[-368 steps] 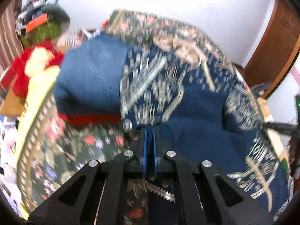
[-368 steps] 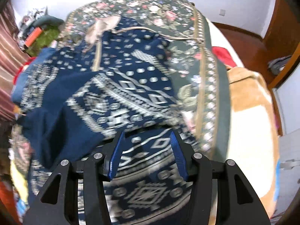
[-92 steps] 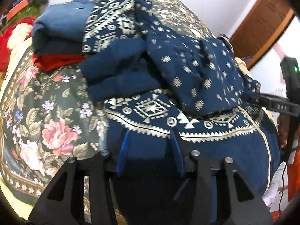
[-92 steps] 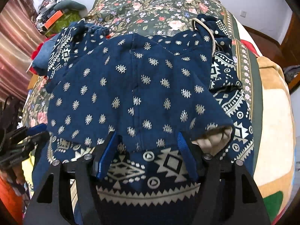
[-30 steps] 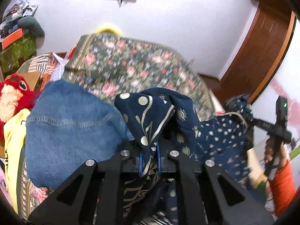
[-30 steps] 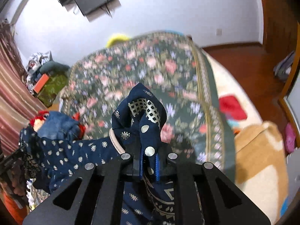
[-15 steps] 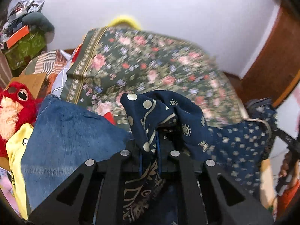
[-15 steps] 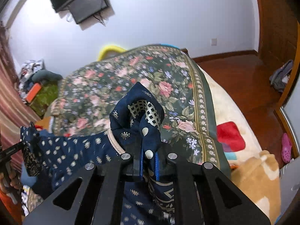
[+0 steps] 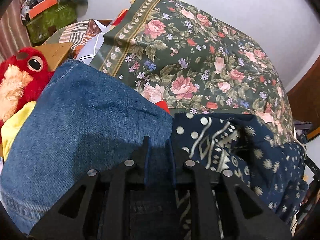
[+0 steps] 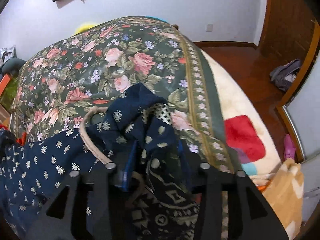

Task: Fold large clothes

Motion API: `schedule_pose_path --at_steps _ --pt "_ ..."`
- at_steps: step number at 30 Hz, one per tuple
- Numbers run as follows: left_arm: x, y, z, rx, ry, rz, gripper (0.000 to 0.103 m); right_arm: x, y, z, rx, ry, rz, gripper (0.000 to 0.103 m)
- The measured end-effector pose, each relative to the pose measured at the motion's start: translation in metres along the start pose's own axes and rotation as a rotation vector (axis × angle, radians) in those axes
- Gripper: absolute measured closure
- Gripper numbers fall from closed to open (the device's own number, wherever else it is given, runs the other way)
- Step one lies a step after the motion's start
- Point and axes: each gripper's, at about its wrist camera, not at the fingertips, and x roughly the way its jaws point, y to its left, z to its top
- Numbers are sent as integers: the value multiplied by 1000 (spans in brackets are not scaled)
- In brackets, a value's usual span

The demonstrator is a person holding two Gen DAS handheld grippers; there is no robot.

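Note:
A navy garment with cream patterns point(image 9: 230, 150) lies bunched on the floral bedspread point(image 9: 190, 60). In the left wrist view my left gripper point(image 9: 158, 142) is open, its fingers over folded blue jeans point(image 9: 80, 120), the garment's corner just to its right. In the right wrist view my right gripper point(image 10: 158, 148) is open, with a bunched corner of the garment point(image 10: 156, 132) lying loose between the fingers. The garment's dotted part point(image 10: 50, 160) spreads to the left, with a beige cord point(image 10: 90, 140) along its edge.
A red plush toy point(image 9: 18, 80) and a yellow cloth point(image 9: 14, 128) lie left of the jeans. Boxes and clutter point(image 9: 50, 10) stand at the back left. A cream blanket with a red patch point(image 10: 244, 138) hangs at the bed's right edge, above the wooden floor point(image 10: 250, 64).
Both grippers have lowered toward the bed and opened, letting go of the garment corners they held. The garment now rests bunched on the bedspread beside the jeans.

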Motion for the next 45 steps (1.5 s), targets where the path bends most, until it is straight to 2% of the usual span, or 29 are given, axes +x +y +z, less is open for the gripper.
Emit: schedule_pose_path --at_steps 3,7,9,11,15,18,21,23,25,28,36,41,45 --pt "-18 -11 -5 41 -11 9 87 -21 -9 -1 37 29 35 60" --pt "-56 -27 -17 116 -39 2 82 -59 -10 -9 -9 10 47 60" --pt "-80 -31 -25 142 -63 -6 74 -88 -9 -17 -55 -16 44 59" --pt "-107 -36 -33 163 -106 -16 61 -111 -5 -23 -94 -44 43 54" --pt "-160 -43 -53 215 -177 -32 53 -162 2 -40 -166 -106 54 48" --pt "-193 -44 -71 232 -213 -58 47 -190 5 -56 -203 -133 63 38" --pt "-218 -41 -95 235 -244 -70 34 -208 5 -76 -221 -141 70 29" --pt "-225 -40 -110 233 -254 -70 23 -214 1 -91 -214 -133 74 21" --pt "-227 -36 -128 226 -242 -61 14 -216 -3 -107 -212 -117 73 21" --pt "-221 -28 -157 214 -194 -69 13 -213 -9 -132 -209 -79 65 21" --pt "-178 -6 -236 135 38 -144 13 -206 -22 -196 -227 25 33 21" --pt "-158 2 -279 79 157 -204 13 -198 -28 -222 -216 77 43 21" --pt "-147 6 -301 21 223 -268 13 -183 -38 -236 -154 138 77 21"
